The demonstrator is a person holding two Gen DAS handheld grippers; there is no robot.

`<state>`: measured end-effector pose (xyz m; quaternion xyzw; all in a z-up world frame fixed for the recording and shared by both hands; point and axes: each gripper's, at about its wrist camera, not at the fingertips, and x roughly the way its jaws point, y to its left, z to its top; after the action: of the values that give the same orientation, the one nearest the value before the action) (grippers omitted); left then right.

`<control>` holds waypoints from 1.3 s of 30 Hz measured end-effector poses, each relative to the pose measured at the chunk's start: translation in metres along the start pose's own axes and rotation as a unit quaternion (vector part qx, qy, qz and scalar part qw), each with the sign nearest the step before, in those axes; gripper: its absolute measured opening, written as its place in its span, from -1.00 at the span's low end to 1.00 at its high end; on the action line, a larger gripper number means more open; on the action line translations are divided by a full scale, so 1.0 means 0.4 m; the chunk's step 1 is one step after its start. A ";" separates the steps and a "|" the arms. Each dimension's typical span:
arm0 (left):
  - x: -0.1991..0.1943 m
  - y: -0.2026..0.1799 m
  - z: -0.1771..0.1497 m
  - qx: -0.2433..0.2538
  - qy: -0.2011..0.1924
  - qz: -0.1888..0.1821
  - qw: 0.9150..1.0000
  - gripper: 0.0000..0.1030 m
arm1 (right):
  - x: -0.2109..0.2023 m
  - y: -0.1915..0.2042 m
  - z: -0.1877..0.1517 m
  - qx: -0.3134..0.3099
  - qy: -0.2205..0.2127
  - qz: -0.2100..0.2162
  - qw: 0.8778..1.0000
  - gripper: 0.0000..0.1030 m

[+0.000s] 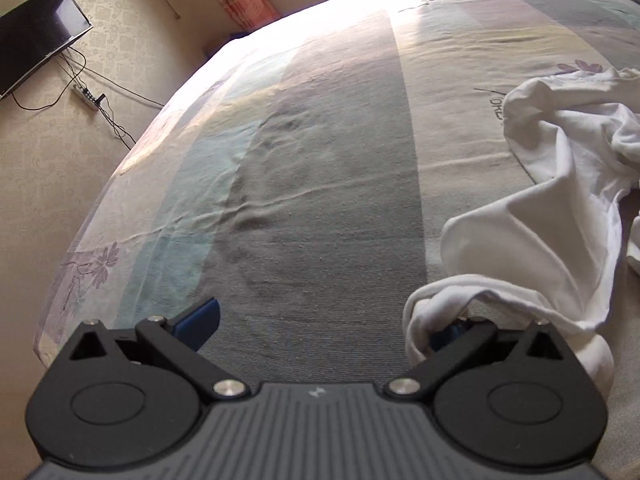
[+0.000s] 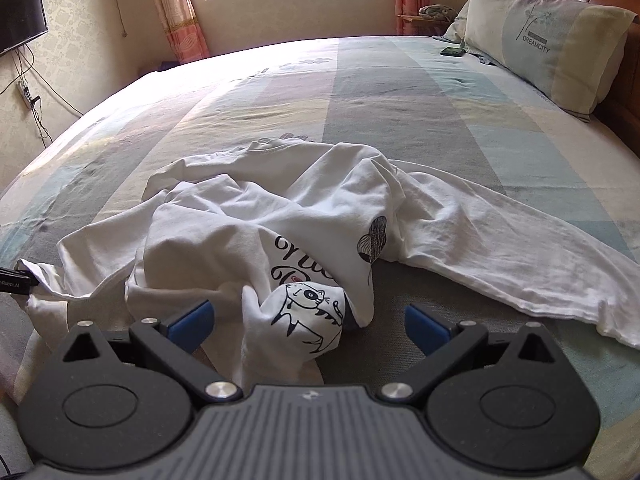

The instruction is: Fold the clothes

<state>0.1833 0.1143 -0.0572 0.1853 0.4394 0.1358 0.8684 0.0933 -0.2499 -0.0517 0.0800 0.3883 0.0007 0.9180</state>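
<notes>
Right wrist view: our right claw (image 2: 308, 326) gapes wide, empty, over the crumpled white shirt (image 2: 280, 224) mid-bed (image 2: 400, 92). Our left claw (image 1: 320, 320) is wide too, cloth draped over its right finger, ungripped. We judge spreading it flat comes next: find two edges.

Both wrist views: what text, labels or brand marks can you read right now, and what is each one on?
"DREAMCITY" on the pillow, under a plant motif.
"...Robot.AI", start cut off, on the black device at the right view's left edge.
Black cursive on the white shirt, folded over; only fragments, not readable.
Dark lettering on the bedsheet, seen upside down and partly covered; not readable.
</notes>
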 end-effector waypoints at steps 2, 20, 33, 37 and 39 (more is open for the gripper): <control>0.023 0.035 0.017 -0.007 -0.001 0.017 1.000 0.99 | 0.003 0.002 -0.001 0.000 0.001 0.001 1.000 1.00; 0.171 0.313 0.199 -0.049 -0.029 0.155 0.986 0.99 | 0.028 -0.019 0.009 0.017 0.013 -0.025 0.999 1.00; 0.358 0.266 0.093 -0.009 0.025 0.089 0.996 0.99 | 0.043 0.002 0.007 0.004 0.031 -0.032 0.999 1.00; 0.385 0.304 0.061 -0.048 0.044 0.093 0.994 0.99 | 0.041 0.005 0.012 0.006 0.031 -0.039 0.999 1.00; 0.385 0.332 0.047 -0.069 0.047 0.099 0.992 0.99 | 0.043 0.007 0.013 0.006 0.032 -0.042 0.999 1.00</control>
<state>0.2777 0.2908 -0.0980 0.1608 0.4484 0.2600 0.8399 0.1093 -0.2468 -0.0599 0.0687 0.4205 -0.0377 0.9039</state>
